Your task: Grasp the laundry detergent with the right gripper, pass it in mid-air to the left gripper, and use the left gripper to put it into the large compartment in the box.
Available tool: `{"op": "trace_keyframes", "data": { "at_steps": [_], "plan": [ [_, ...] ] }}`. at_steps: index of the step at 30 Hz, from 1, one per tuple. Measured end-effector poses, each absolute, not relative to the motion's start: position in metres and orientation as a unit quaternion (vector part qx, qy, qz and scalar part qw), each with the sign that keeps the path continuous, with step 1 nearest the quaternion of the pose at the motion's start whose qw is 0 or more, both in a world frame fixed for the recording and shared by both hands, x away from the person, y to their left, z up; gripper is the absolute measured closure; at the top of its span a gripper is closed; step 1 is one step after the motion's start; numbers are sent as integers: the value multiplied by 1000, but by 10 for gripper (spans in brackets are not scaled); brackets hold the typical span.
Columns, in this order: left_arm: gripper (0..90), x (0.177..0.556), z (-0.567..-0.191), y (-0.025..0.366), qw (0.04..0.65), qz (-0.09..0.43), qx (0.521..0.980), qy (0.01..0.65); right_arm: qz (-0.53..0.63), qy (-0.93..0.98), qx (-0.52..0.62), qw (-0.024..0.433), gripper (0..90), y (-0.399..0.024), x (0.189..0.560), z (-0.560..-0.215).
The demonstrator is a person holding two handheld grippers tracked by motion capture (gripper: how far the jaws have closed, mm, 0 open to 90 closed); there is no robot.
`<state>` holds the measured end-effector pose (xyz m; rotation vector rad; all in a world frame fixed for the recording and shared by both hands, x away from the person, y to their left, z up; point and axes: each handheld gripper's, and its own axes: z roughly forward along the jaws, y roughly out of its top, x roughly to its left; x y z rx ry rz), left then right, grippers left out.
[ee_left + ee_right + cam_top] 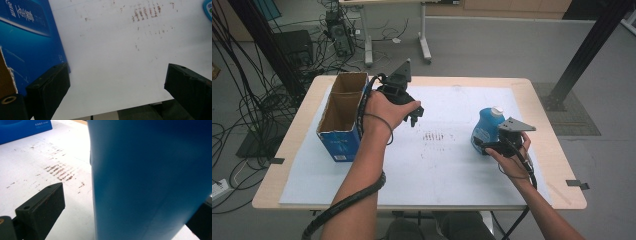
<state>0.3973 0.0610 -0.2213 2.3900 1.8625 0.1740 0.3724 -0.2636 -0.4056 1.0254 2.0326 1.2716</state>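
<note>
**Table stock: box, bottle, two hand-held grippers**

While both grippers hang over it, the table (542, 107) carries a white sheet (447, 170) over most of its top, marked near the middle with a patch of reddish-brown streaks (434, 136).

Cardboard box (343, 115): blue-sided, open-topped, divided into two compartments, standing at the sheet's left edge.

Blue bottle (486, 127): white-capped, upright on the right half of the sheet, well apart from the box. The streaks lie between the two; nothing else stands on that stretch.

Left gripper (414, 116): held just beside the box's right wall, above bare sheet, jaws spread wide with nothing between them.

Right gripper (478, 144): close against the bottle's near side. Its own view shows the blue body between the jaws, the left jaw clear of it; the right jaw's contact cannot be told.
</note>
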Motion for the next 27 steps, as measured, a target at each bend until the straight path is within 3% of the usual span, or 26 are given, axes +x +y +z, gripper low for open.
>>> {"op": "trace_keyframes", "data": {
  "at_steps": [27],
  "plan": [
    [65, 397, -220, 62, 56, 56, 786, 613, 473, 751, 375, 266, 7, -263, 372, -405]
  ]
}}
